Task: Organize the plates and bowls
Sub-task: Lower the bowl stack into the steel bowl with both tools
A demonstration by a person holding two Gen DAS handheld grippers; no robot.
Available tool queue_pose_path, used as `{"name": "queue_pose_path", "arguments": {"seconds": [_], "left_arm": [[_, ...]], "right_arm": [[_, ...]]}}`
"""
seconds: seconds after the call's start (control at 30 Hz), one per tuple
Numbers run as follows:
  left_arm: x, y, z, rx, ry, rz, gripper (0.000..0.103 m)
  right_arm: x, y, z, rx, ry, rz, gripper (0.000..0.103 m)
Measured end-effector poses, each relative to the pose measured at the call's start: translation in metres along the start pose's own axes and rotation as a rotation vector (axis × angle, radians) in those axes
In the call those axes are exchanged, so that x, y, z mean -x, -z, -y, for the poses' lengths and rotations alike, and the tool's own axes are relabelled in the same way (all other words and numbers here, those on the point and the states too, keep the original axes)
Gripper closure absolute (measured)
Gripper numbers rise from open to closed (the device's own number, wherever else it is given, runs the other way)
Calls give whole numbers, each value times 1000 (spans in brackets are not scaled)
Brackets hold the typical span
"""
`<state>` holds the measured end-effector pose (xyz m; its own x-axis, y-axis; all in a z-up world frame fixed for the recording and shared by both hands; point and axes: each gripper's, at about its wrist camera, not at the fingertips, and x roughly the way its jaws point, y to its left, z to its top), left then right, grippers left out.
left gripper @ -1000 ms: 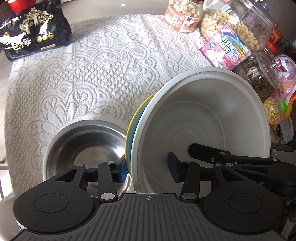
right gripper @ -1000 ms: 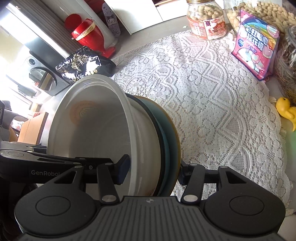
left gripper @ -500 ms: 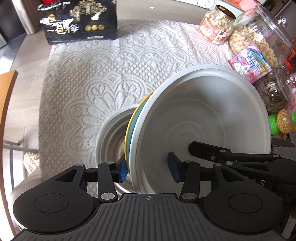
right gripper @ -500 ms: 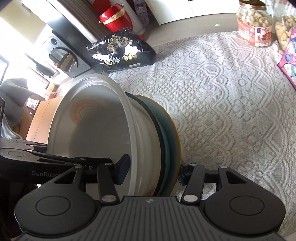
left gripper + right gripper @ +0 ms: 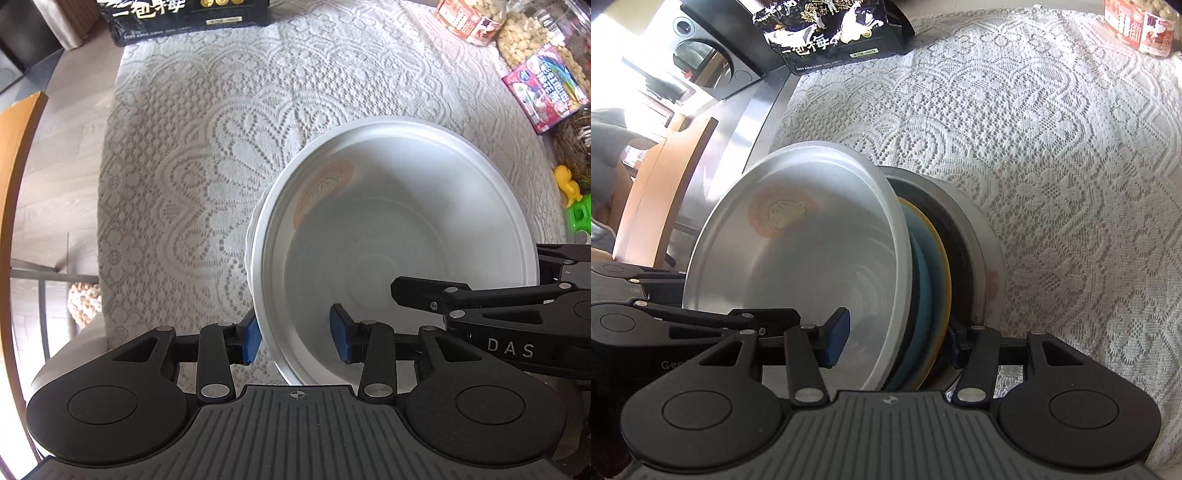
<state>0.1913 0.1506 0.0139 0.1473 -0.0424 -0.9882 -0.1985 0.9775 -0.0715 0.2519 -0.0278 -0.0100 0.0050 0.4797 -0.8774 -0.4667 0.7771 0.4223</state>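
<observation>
The white bowl (image 5: 798, 266) hides most of the nested plates; right tongs (image 5: 897, 343) clamp the stack, left tongs' (image 5: 295, 338) grip cannot be told.

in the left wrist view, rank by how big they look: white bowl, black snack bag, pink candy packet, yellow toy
1. white bowl, by far the largest, though nearest the camera
2. black snack bag, cut off by the top edge
3. pink candy packet
4. yellow toy, smallest, partly cropped

Left gripper (image 5: 295, 338) points straight down, jaws just closing; right gripper (image 5: 897, 341) angled downward, fingers (image 5: 837, 338) part-spread.
</observation>
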Motion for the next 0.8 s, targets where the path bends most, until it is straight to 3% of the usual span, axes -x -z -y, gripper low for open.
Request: {"name": "queue_pose_path", "arguments": {"seconds": [0.1,0.27,0.5,0.67,0.8], "left_arm": [[2,0,-4,8,2,5,78],[11,5,-10,22,40,43,85],[24,19,-4,-19,16,127,85],[39,30,2,-37,27,174,86],[51,43,4,-38,28,215,87]], "right_arm": [[2,0,1,1,16,10,51],[10,7,0,-11,25,54,53],[30,19,-2,-14,49,133,56],[62,35,-10,30,150,258,54],[75,47,-5,-1,155,267,53]]}}
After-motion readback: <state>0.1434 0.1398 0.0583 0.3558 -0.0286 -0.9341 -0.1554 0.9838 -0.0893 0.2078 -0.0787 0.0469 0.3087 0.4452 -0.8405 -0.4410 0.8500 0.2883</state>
